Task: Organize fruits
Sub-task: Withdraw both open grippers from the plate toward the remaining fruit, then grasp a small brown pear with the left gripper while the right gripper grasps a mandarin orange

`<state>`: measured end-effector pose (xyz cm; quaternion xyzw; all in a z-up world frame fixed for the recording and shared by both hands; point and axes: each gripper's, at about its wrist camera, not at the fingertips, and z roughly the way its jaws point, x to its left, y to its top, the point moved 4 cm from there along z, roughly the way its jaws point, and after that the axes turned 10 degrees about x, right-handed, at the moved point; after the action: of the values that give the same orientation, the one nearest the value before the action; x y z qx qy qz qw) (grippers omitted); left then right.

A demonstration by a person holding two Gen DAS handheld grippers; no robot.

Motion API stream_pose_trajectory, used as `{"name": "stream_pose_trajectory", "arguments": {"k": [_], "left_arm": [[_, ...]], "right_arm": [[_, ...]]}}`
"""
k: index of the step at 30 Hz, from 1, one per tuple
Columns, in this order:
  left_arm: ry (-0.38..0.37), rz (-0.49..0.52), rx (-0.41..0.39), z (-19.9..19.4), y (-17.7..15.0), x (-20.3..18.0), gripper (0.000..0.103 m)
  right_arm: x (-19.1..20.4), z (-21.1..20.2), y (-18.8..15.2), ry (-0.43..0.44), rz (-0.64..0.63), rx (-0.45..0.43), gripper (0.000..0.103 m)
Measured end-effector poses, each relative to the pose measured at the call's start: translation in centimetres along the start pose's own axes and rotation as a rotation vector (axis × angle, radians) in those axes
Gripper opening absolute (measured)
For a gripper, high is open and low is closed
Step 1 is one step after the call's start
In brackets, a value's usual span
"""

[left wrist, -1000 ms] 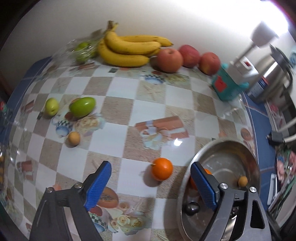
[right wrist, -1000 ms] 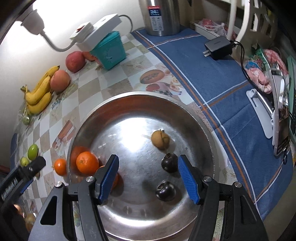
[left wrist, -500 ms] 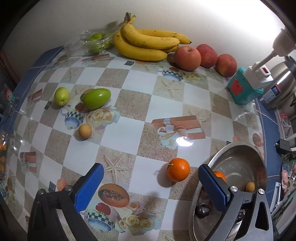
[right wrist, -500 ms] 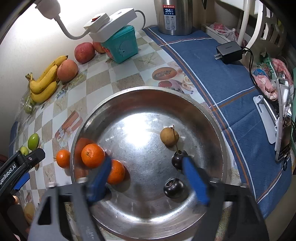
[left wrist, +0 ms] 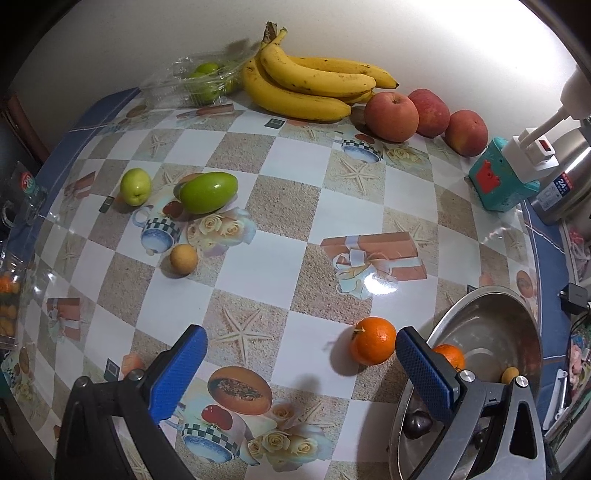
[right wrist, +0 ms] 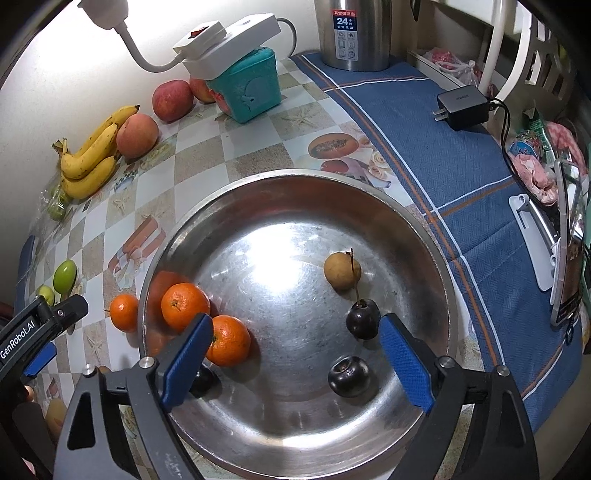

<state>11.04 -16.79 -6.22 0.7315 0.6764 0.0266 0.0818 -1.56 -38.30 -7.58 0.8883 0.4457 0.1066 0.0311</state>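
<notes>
A steel bowl (right wrist: 295, 175) holds two oranges (right wrist: 184, 306), a small tan fruit (right wrist: 341, 271) and three dark round fruits (right wrist: 364, 319). My right gripper (right wrist: 297, 360) hangs over the bowl with its jaws opening, and nothing is pressed between the pads. One orange (left wrist: 373, 339) lies on the tablecloth just left of the bowl (left wrist: 498, 321). My left gripper (left wrist: 301, 369) stands wide open above the table, its right pad close beside that orange without touching it. A green mango (left wrist: 208, 192), a small green fruit (left wrist: 135, 185) and a tan fruit (left wrist: 183, 259) lie farther left.
Bananas (left wrist: 306, 85), three red apples (left wrist: 391, 116) and a clear box of green fruit (left wrist: 201, 83) line the back wall. A teal box (left wrist: 502, 184) with a power strip and a steel kettle (right wrist: 352, 33) stand at the back right. A charger (right wrist: 461, 107) lies on the blue cloth.
My right gripper's jaws have spread wider over the bowl, uncovering the second orange by the left pad. The left jaws opened slightly more, and that view now takes in more of the table.
</notes>
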Motion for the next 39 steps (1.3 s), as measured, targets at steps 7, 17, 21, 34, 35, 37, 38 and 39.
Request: {"name": "stream_pose_trajectory", "arguments": {"k": [7, 17, 21, 34, 35, 37, 38, 39], "left_arm": [[-0.014, 0.012, 0.009, 0.0, 0.0, -0.2, 0.103], [-0.043, 0.015, -0.019, -1.4, 0.8, 0.5, 0.103], [-0.06, -0.015, -0.033, -2.0, 1.4, 1.8, 0.103], [-0.048, -0.178, -0.077, -3.2, 3.4, 9.5, 0.103], [-0.042, -0.19, -0.084, -3.4, 3.5, 10.3, 0.103], [-0.022, -0.216, -0.097, -3.6, 3.8, 11.9, 0.103], [-0.015, -0.227, -0.102, -3.7, 3.8, 12.5, 0.103], [-0.008, -0.237, -0.106, -3.8, 3.9, 13.1, 0.103]], "right_arm": [[-0.1, 0.0, 0.1, -0.007, 0.0, -0.003, 0.103], [0.3, 0.2, 0.0, 0.011, -0.002, 0.002, 0.103], [0.8, 0.3, -0.2, 0.016, -0.01, 0.007, 0.103], [4.2, 0.2, -1.0, 0.044, -0.086, 0.008, 0.103], [4.8, 0.2, -1.1, 0.051, -0.098, 0.01, 0.103], [5.9, 0.2, -1.3, 0.067, -0.12, 0.011, 0.103], [6.4, 0.2, -1.5, 0.074, -0.131, 0.012, 0.103], [7.2, 0.3, -1.6, 0.082, -0.149, 0.017, 0.103]]}}
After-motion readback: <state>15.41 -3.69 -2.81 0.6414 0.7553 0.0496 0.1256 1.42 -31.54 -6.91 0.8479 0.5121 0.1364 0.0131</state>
